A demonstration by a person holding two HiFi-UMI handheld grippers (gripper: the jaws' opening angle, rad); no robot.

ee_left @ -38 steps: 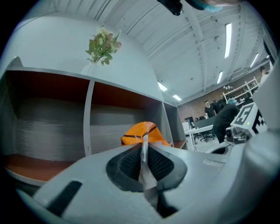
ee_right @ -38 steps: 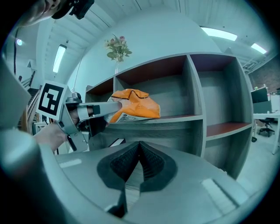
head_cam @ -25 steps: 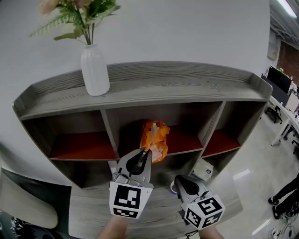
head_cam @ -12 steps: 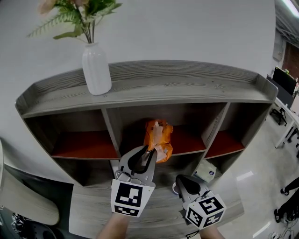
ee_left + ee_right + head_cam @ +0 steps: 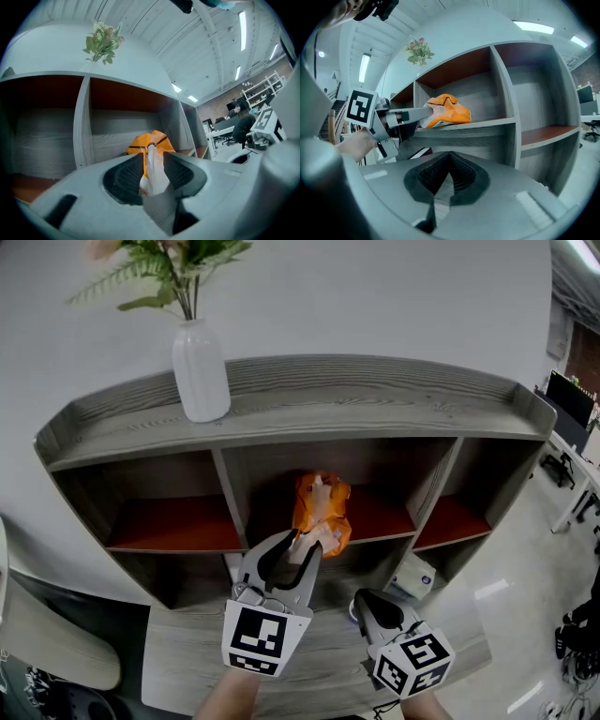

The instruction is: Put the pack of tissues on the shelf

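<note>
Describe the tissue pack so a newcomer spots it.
On the grey shelf unit with the white vase on top, look in the middle compartment. The pack of tissues lies there, its white end between the opening jaws of the left claw. It is the only orange, crinkly thing; the box lower down is white.

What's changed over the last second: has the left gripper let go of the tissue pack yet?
The left gripper held the orange tissue pack by its white end a second ago. Now its jaws are opening and releasing it, though that end still sits between them. The pack lies on the middle shelf board. The right gripper stayed low, shut and empty, and the vase is unmoved.
</note>
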